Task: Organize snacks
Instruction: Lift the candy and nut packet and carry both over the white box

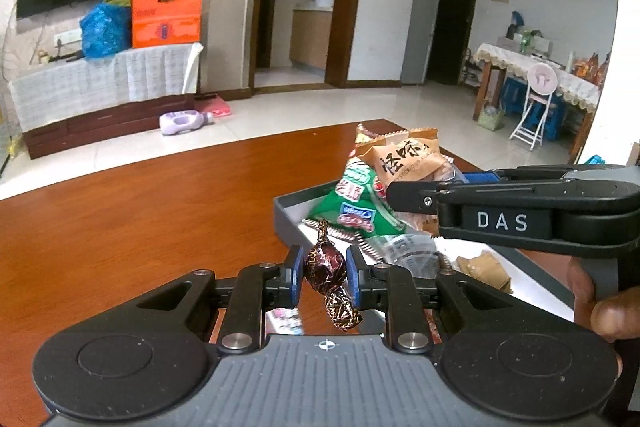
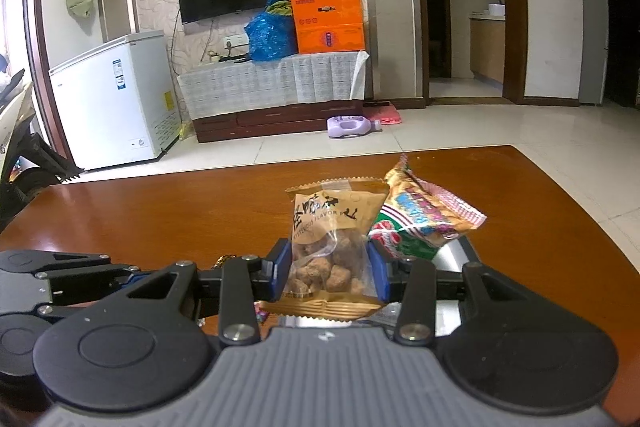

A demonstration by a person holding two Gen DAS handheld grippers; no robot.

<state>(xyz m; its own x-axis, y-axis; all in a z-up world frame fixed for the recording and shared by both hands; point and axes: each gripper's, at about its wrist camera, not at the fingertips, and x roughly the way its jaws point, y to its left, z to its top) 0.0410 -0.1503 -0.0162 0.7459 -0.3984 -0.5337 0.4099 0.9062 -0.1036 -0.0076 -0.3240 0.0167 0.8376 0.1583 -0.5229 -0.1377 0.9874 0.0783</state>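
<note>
My left gripper [image 1: 322,274] is shut on a dark brown foil-wrapped candy [image 1: 325,267] and holds it above the wooden table, just left of a grey tray [image 1: 288,205]. My right gripper [image 2: 331,269] is shut on a tan snack packet [image 2: 330,247] with brown nuggets inside; the packet also shows in the left wrist view [image 1: 404,157] over the tray. A green snack bag [image 1: 356,205] leans in the tray and shows beside the right gripper [image 2: 424,223]. Small wrapped snacks [image 1: 484,269] lie on the tray floor.
The brown wooden table [image 1: 140,211] extends left and ahead of the tray. My right gripper's body [image 1: 512,211] crosses the right side of the left wrist view. Beyond the table edge are a tiled floor, a TV cabinet and a white freezer [image 2: 116,99].
</note>
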